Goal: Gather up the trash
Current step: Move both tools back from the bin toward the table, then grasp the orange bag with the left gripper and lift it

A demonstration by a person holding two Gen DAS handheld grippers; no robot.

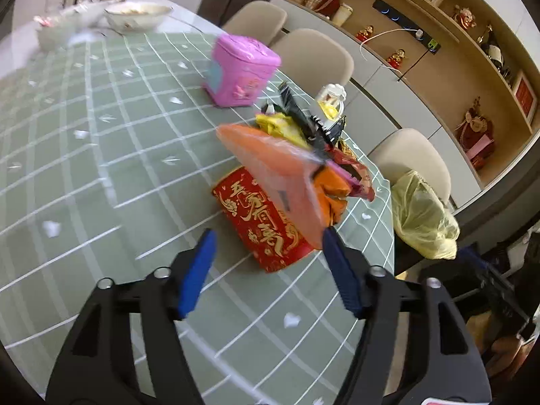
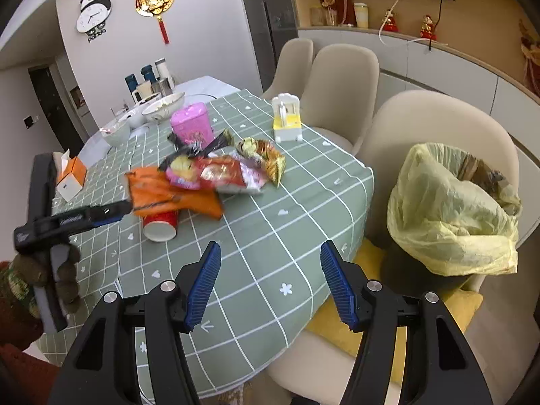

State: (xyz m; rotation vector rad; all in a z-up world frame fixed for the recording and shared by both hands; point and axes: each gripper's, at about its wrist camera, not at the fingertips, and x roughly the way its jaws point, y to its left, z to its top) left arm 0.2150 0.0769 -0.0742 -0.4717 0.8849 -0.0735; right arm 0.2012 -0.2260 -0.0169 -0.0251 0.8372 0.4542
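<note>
Snack wrappers piled mid-table, both grippers hanging open

From the right wrist view, going left to right: the left gripper (image 2: 126,207) sits at the edge of the crinkly orange plastic wrapper (image 2: 162,192), jaws apart, can't tell if it's touching. That wrapper lies over a tipped red paper cup (image 2: 162,224) on the green checked tablecloth (image 2: 270,222), with more wrappers heaped just beside it. The right gripper (image 2: 270,260) is wide open with nothing in it. Far right, the yellow plastic trash bag (image 2: 449,212) sits open on a beige chair (image 2: 435,118).
</note>
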